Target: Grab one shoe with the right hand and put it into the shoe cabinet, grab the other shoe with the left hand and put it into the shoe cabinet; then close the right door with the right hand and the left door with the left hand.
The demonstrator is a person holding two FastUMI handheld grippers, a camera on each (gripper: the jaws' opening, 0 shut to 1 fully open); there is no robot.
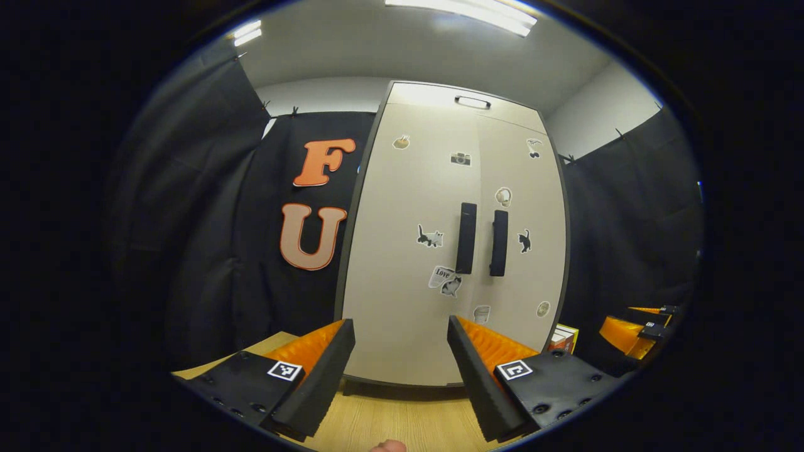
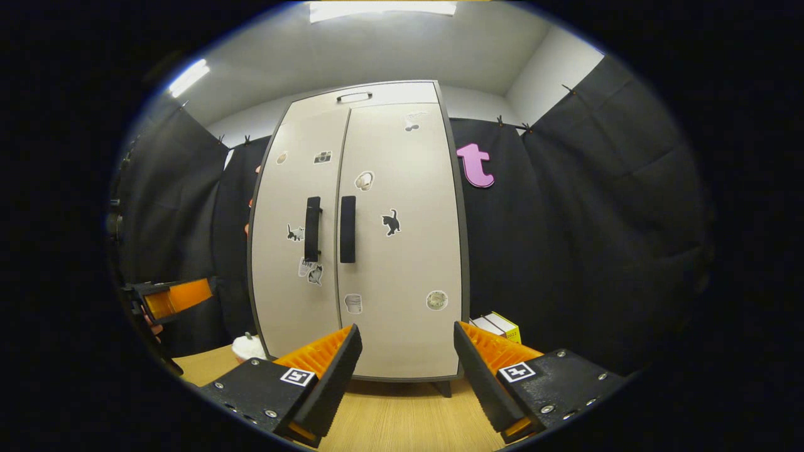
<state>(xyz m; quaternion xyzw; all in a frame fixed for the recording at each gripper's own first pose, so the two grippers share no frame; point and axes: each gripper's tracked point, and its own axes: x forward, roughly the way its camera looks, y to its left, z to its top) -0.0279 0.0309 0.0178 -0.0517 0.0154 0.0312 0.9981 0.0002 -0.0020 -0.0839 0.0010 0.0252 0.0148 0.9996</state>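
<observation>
Here we hold both grippers, left [image 1: 401, 370] and right [image 2: 407, 373], spread wide and empty before the cabinet [image 2: 358, 232], whose two doors stand closed on the wooden floor [image 2: 402, 414].

Left hand-held gripper [image 1: 401, 370] fingers spread wide, right hand-held gripper [image 2: 407, 376] likewise, both level, seemingly gripping nothing
</observation>
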